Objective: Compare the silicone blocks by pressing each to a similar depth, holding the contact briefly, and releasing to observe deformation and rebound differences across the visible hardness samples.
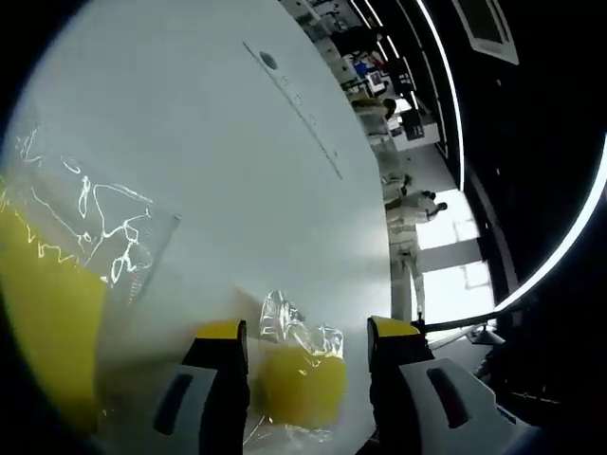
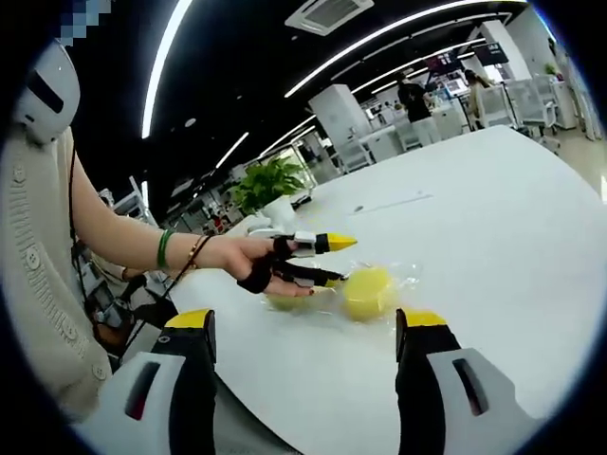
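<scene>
Between your left gripper point(image 1: 308, 332) tips sat a yellow silicone block in a clear bag point(image 1: 302, 384), low on the white table point(image 1: 218, 180); the jaws stood apart on either side of it, and whether they touched it I could not tell. A second bagged yellow block point(image 1: 47, 322) lay at the left edge of that view, close to the lens, its plastic crinkled.

In your right gripper view, the right gripper point(image 2: 305, 322) had its jaws wide apart over the table point(image 2: 493, 246), holding nothing. Beyond them your hand point(image 2: 248, 261) held the left gripper point(image 2: 327, 261), whose yellow tips reached beside the round yellow block point(image 2: 368, 292) in its bag. A potted plant point(image 2: 270, 185) stood farther back.
</scene>
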A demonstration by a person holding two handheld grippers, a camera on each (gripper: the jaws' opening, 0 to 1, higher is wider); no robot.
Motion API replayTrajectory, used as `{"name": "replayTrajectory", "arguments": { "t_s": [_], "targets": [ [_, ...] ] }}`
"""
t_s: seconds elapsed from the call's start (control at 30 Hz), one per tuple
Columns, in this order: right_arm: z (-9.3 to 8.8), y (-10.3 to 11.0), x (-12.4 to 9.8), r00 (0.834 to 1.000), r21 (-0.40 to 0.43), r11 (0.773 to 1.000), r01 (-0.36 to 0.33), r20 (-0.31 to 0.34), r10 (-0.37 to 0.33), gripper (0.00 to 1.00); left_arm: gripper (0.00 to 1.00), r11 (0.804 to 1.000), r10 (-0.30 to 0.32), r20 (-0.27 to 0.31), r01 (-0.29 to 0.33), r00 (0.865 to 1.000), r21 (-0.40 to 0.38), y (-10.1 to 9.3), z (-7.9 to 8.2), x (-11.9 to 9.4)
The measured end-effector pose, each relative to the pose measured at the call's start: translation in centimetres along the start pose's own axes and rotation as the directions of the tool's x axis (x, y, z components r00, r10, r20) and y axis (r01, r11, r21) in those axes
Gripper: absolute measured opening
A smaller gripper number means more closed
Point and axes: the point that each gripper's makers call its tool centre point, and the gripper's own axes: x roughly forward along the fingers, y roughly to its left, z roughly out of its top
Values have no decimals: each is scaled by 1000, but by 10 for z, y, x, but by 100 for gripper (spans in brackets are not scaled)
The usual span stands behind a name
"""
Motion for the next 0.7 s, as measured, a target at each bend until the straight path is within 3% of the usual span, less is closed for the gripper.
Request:
{"name": "replayTrajectory", "arguments": {
  "t_s": [0.07, 0.17, 0.23, 0.27, 0.33, 0.47, 0.7],
  "targets": [
    [-1, -3, 0, 1000, 6, 1000, 2, -2, -2, 71, 35, 999, 24, -34, -23, 999, 47, 4, -6, 3],
    [-2, -6, -1, 1000, 12, 1000, 8, -1, -8, 70, 23, 985, 74, -32, -68, 997, 157, 12, -4, 9],
    [-3, -7, -1, 1000, 20, 1000, 10, -4, -10, 69, 16, 968, 112, -63, -95, 992, 231, 18, -9, 10],
    [-5, -8, -1, 1000, 22, 1000, 11, -6, -11, 69, 16, 973, 84, -46, -72, 995, 219, 12, -6, 12],
    [-8, -9, -2, 1000, 26, 1000, 15, -14, -14, 68, 13, 959, 106, -61, -86, 992, 271, 16, -6, 13],
    [-11, -11, -2, 1000, 39, 999, 17, -17, -16, 67, 1, 960, 76, -61, -56, 995, 274, 12, -5, 13],
    [-7, -10, -3, 1000, 28, 999, 20, -4, -20, 67, 0, 953, 64, -72, -39, 995, 301, 8, -4, 14]
  ]
}}
